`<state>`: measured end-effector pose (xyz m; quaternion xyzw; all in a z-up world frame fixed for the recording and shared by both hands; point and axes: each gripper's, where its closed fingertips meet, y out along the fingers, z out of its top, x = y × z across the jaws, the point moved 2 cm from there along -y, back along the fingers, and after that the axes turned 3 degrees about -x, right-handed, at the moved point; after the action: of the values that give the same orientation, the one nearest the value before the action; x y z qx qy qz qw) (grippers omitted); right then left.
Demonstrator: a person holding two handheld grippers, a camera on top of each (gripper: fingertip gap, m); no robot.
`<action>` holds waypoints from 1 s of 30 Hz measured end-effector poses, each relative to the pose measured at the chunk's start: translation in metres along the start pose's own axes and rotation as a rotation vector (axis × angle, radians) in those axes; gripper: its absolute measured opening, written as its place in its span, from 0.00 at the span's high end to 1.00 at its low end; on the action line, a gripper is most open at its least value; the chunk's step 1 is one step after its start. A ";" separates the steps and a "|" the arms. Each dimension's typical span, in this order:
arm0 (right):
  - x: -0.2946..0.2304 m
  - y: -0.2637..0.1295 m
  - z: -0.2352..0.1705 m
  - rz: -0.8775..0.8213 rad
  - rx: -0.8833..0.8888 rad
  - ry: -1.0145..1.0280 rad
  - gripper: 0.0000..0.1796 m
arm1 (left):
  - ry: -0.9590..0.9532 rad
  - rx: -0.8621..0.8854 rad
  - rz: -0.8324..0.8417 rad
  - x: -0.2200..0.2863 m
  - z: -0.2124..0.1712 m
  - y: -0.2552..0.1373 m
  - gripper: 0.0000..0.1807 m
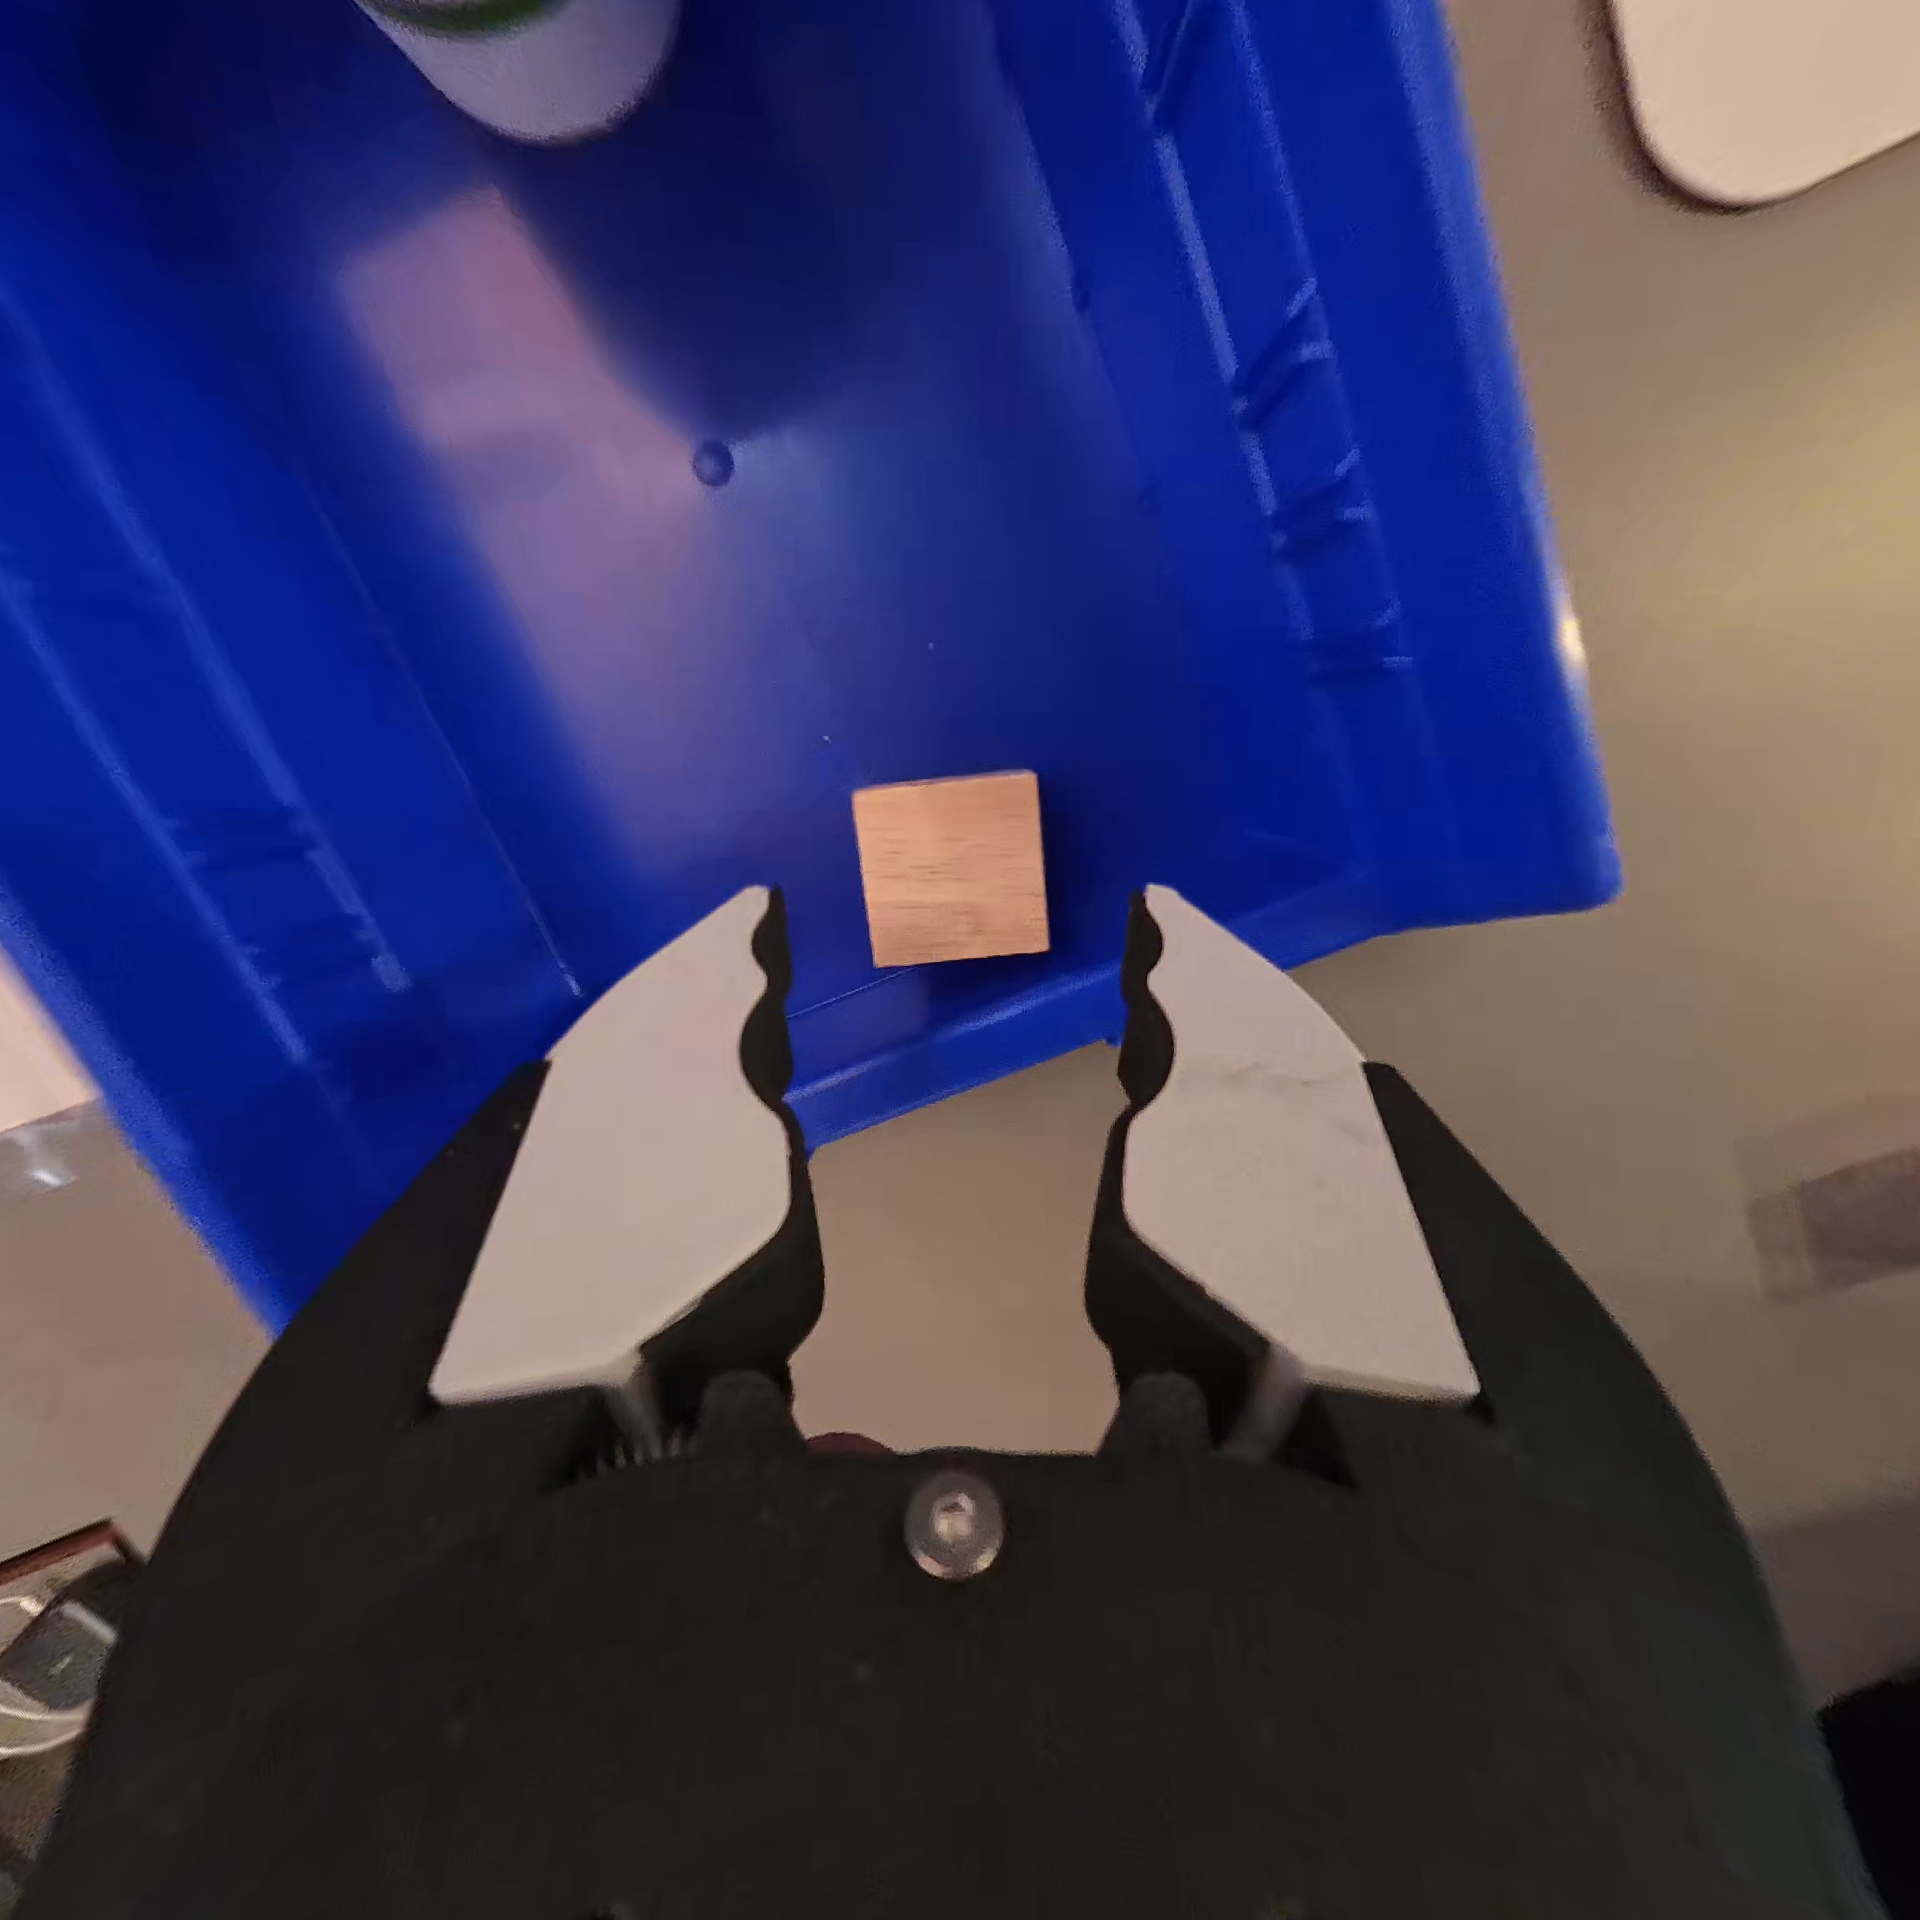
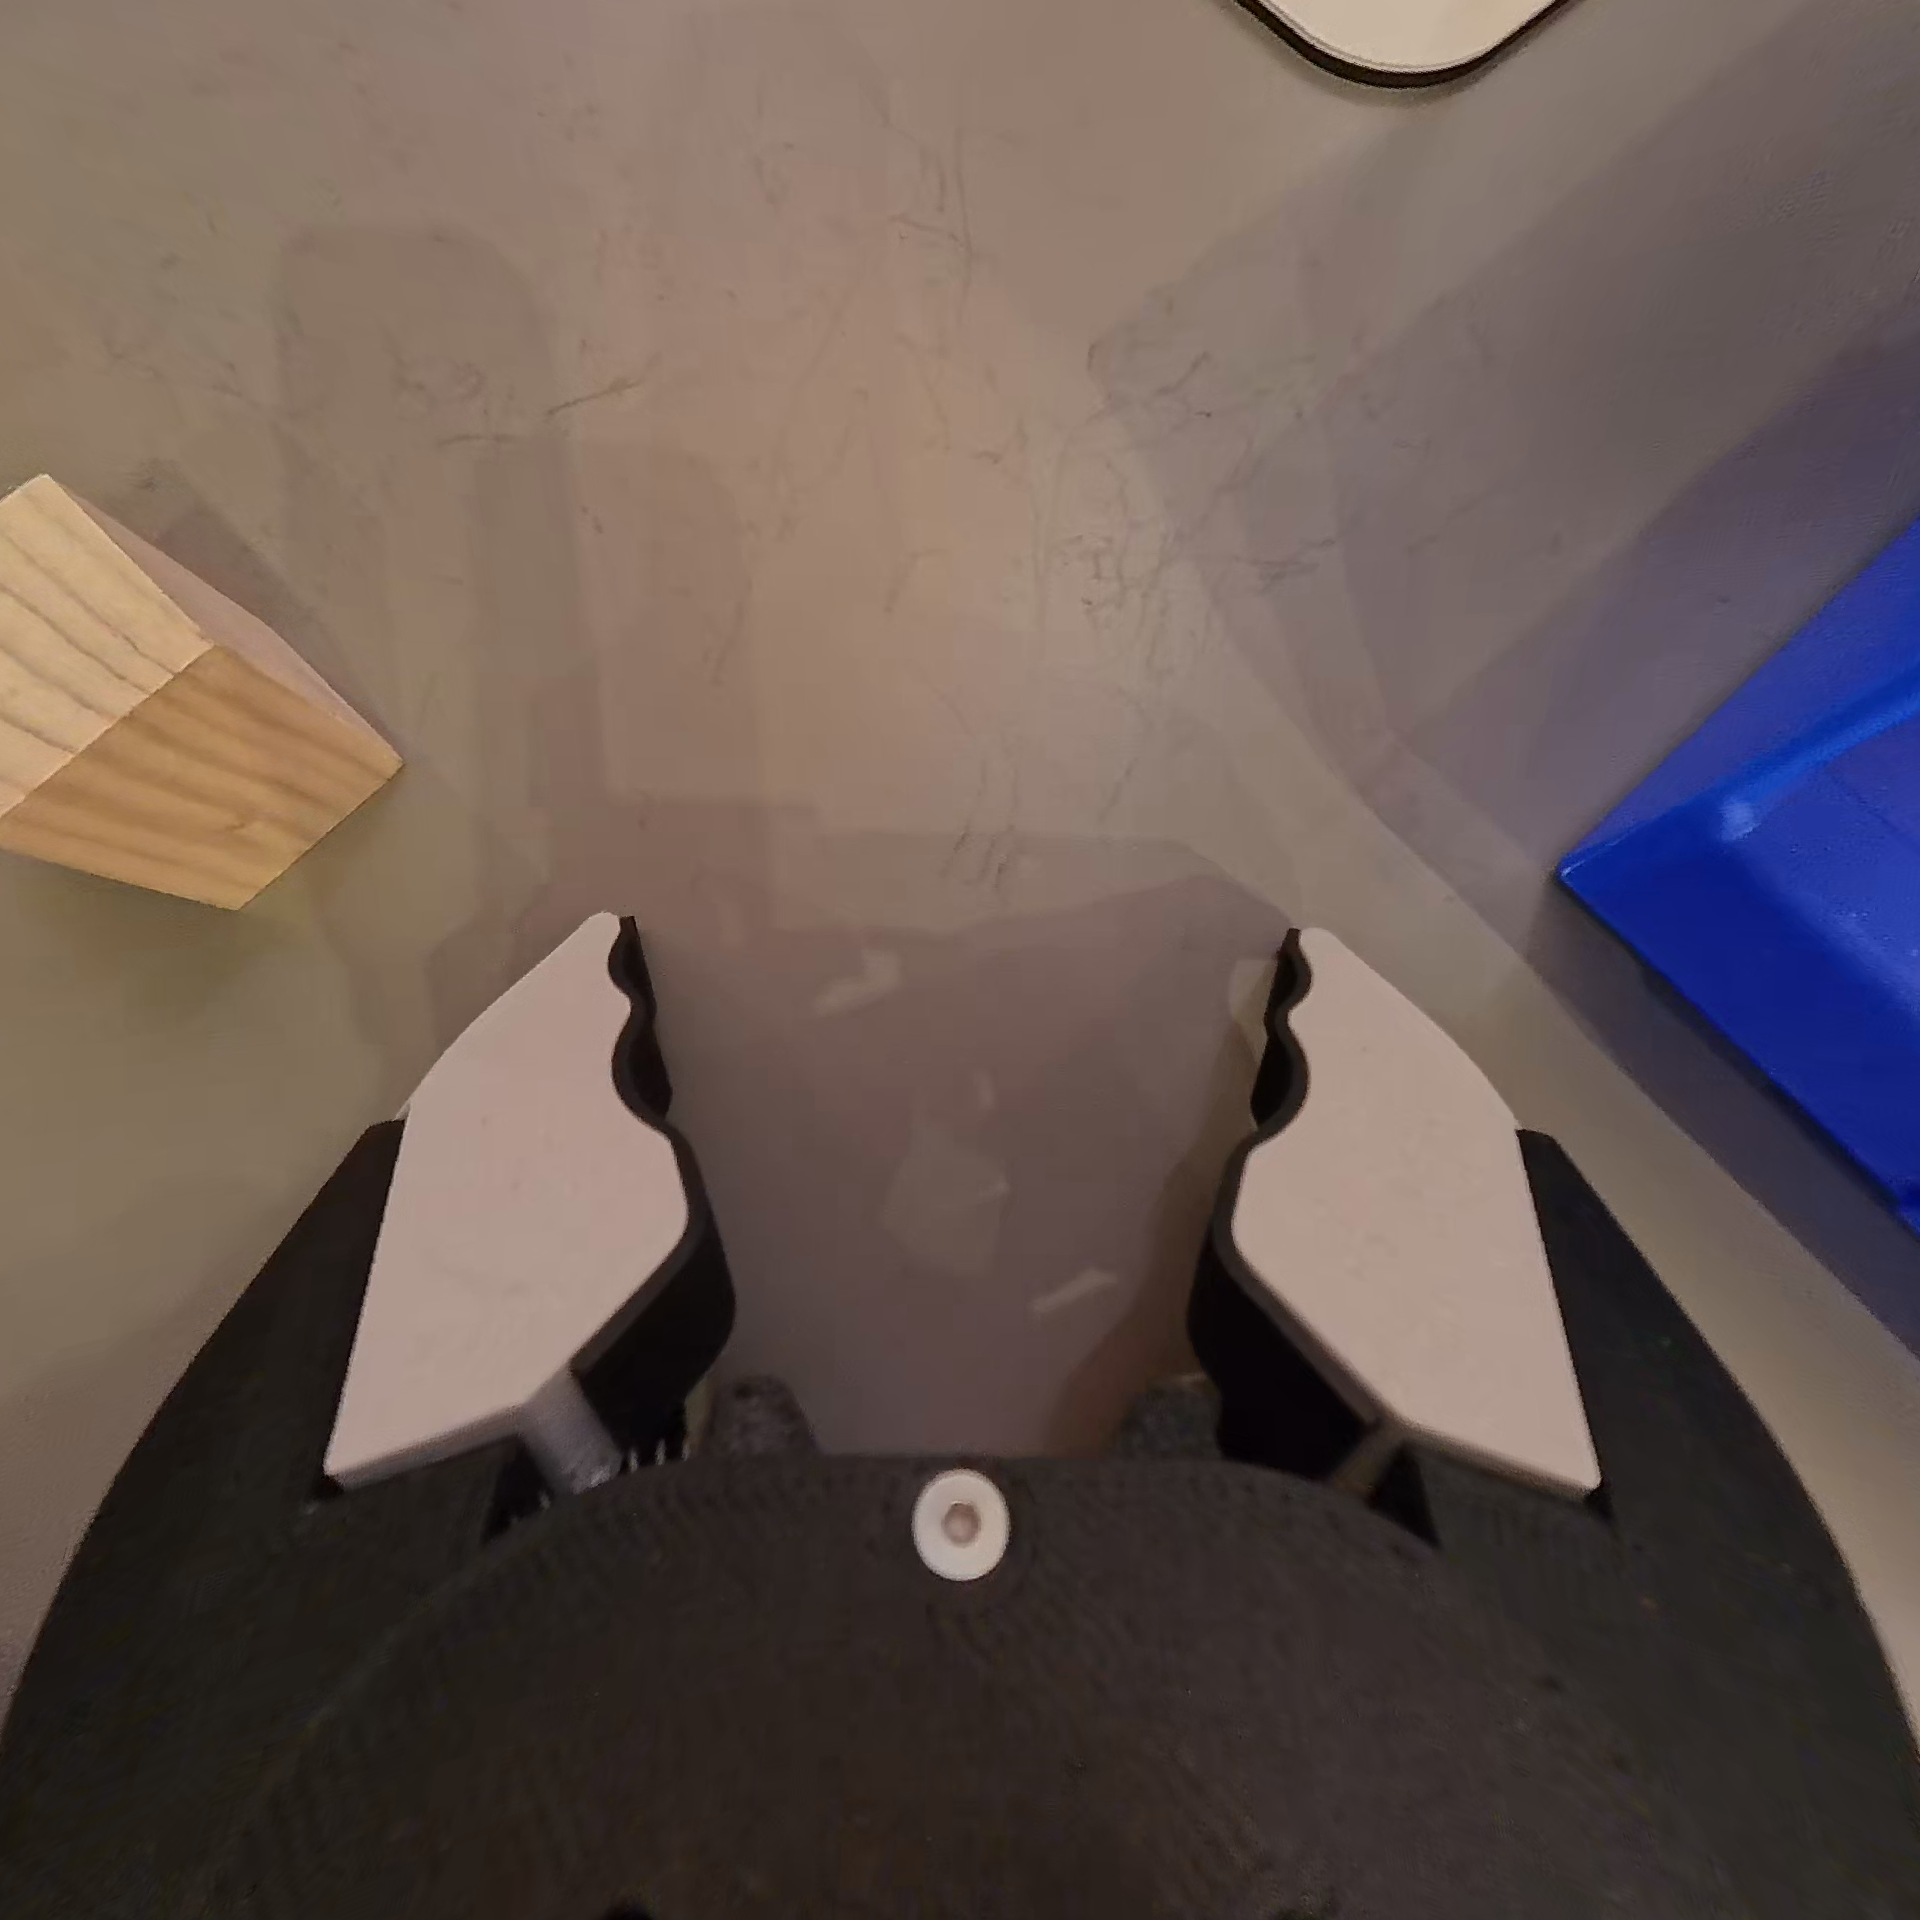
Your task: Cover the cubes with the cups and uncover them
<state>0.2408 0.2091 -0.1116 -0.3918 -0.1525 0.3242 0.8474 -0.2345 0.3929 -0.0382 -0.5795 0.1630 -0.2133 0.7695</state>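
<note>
1. Seen from the left wrist, a small wooden cube [image 1: 951,868] lies on the floor of the blue bin [image 1: 1299,520], close to the bin's near wall, straight ahead of the left gripper [image 1: 956,914] and just past its tips
2. The cube shows a square top face, so no side is longer than another; its edges sit nearly square to the gripper's fingers
3. A white cup [image 1: 540,62] shows at the bin's far end, well apart from the small cube; only its lower part is in frame and it is blurred, so whether it stands upright cannot be told
4. The left gripper is held partly open with nothing between the fingers; the gap is wider than the small cube
5. In the right wrist view a larger pale wooden cube [image 2: 156,707] rests on the grey worktop [image 2: 935,468], off to the left of the right gripper [image 2: 961,940]; a corner of the blue bin lies off to the gripper's right
6. The right gripper is spread wide and holds nothing, its tips over bare worktop
7. Judging by this, both cubes are uncovered and the left gripper is the nearer to the cup, which lies ahead of it beyond the small cube
</note>
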 end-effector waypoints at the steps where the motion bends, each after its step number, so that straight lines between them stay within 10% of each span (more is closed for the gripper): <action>1: 0.000 0.000 0.000 -0.001 0.000 0.000 0.37 | 0.000 -0.022 -0.004 0.002 -0.002 0.008 0.66; 9: 0.001 0.000 0.000 -0.002 0.000 0.003 0.38 | -0.004 -0.157 -0.013 0.002 -0.009 0.045 0.76; 15: 0.001 0.000 0.000 -0.002 0.001 0.004 0.38 | 0.098 0.004 0.009 0.031 0.010 -0.023 0.76; 21: 0.010 -0.008 -0.003 -0.026 0.027 0.041 0.39 | 0.411 0.173 -0.123 0.182 0.044 -0.093 0.76; 30: 0.038 -0.064 -0.074 -0.103 0.001 0.116 0.39 | 0.957 0.072 -0.453 0.458 0.039 -0.028 0.76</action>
<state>0.3346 0.1616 -0.1103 -0.4013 -0.1229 0.2569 0.8706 0.1734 0.1812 -0.0027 -0.4111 0.3593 -0.6203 0.5632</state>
